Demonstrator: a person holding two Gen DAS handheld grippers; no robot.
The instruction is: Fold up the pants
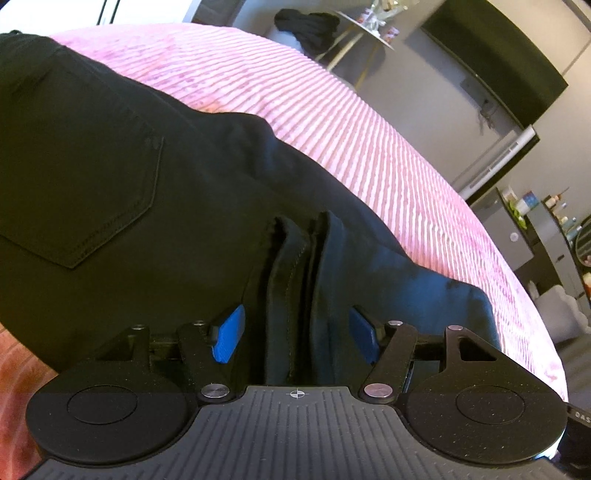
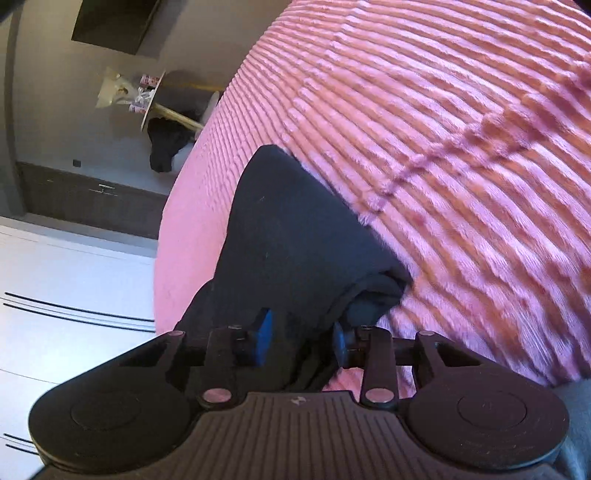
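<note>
the black pants (image 1: 122, 177) lay spread on the pink ribbed bedspread (image 1: 369, 147), back pocket up, with the seat toward the left gripper's side. the left gripper (image 1: 295, 332) had its blue fingers (image 1: 231, 334) set fairly wide, a bunched stack of hem or leg edges standing between them; the pads did not look pressed hard against the cloth, so i could not tell whether it truly gripped or only straddled the layers. the right gripper (image 2: 301, 338) had its fingers closer together around a dark fold of the same pants, the fabric rising between the pads and draping away over the bed, which to me read as a held pinch. it looked like a lengthwise or leg-over fold in progress. to do it well, i judged both grips should catch every layer of the edge, lift together and level, carry the cloth over so the seams line up, and lay it down flat before letting go; a loose left pinch could drop inner layers and leave a wrinkle. no containers sat on the bed; a small round side table (image 1: 369, 29) beyond it carried some small items too blurred to name.
</note>
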